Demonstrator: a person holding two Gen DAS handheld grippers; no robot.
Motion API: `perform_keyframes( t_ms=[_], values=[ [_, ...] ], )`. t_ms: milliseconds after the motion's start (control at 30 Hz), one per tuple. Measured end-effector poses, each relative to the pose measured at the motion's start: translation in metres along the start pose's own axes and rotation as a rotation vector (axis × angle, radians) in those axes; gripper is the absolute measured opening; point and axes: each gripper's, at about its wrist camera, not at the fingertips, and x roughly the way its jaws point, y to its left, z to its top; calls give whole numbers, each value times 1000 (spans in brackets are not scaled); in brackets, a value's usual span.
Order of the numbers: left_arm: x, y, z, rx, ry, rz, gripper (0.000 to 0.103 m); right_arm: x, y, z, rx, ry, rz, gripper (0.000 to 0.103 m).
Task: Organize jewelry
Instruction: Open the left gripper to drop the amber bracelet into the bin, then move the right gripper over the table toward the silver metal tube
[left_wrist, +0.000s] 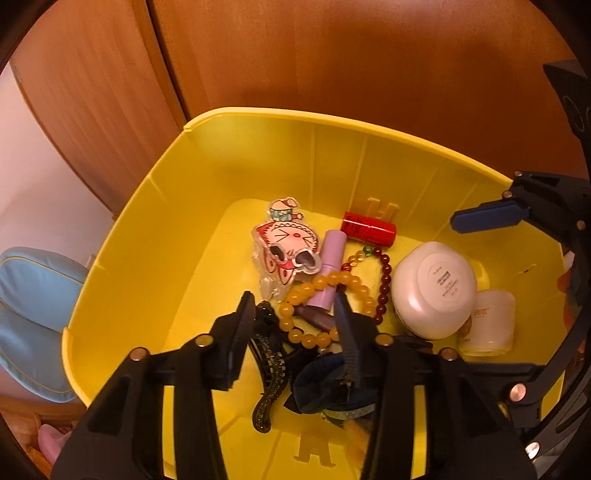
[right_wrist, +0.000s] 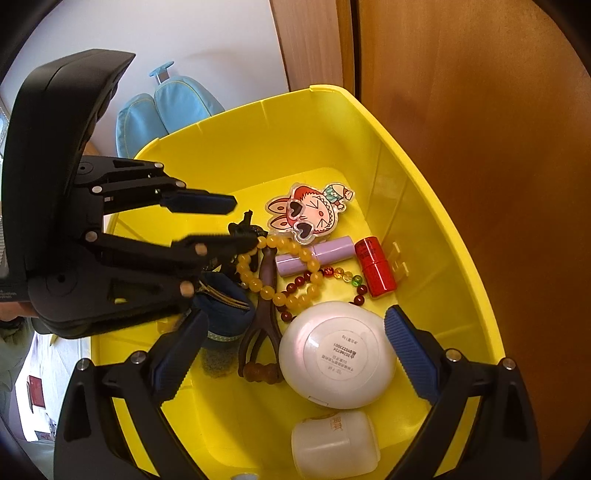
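A yellow bin (right_wrist: 424, 206) is seen holding the jewelry. The yellow bead bracelet (left_wrist: 321, 284) lies near the bin's middle, over a lilac tube (left_wrist: 330, 269), with a dark red bead string (left_wrist: 384, 284) just beside it. The left gripper (left_wrist: 295, 306) is held partly open over the yellow beads, nothing gripped. The right gripper (right_wrist: 299, 332) is spread wide around a white round case (right_wrist: 336, 354), pads apart from it.

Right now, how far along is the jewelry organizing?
Nothing looks sorted: the yellow bead bracelet, dark red bracelet and hair claw lie jumbled with a white compact in the yellow bin. The left gripper stands open astride the yellow beads; the right gripper is open, empty. All sorting remains.
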Motion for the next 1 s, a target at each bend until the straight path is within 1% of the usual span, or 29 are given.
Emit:
perform_keyframes(
  t_ms=[33,67,133,233,333,400,433,500,533,667,767,867,933,1000],
  values=[
    [-2,0,-1,-7,-7,-5,58,-2,-1,-1,2,-3,7,97],
    [-6,-1,-1,-15,-13,-12,59,-4,-2,-2,5,-6,11,97],
    [-13,-1,-3,-26,-21,4,62,-9,-2,-5,8,-12,8,97],
    [-26,-3,-5,-39,-40,27,63,-16,-4,-9,6,-24,13,97],
    [-42,-6,-11,-65,-64,51,68,-25,-4,-14,1,-39,20,97],
    [-55,-7,-18,-97,-83,66,73,-32,-5,-15,2,-61,29,97],
    [-61,-7,-23,-119,-85,66,77,-37,-6,-16,5,-77,35,97],
    [-75,-8,-34,-165,-89,44,77,-47,-7,-18,14,-114,55,97],
    [-83,-9,-41,-190,-100,44,79,-52,-7,-18,16,-133,69,97],
    [-117,-12,-76,-306,-160,89,87,-69,4,-19,-8,-194,145,97],
    [-138,-8,-110,-424,-186,137,90,-73,25,-17,-65,-213,208,97],
    [-153,0,-148,-545,-191,181,94,-73,51,-15,-124,-217,278,97],
    [-160,6,-175,-615,-175,212,96,-71,71,-15,-164,-208,311,97],
    [-169,9,-201,-662,-160,244,96,-68,93,-17,-204,-196,336,97]
  ],
)
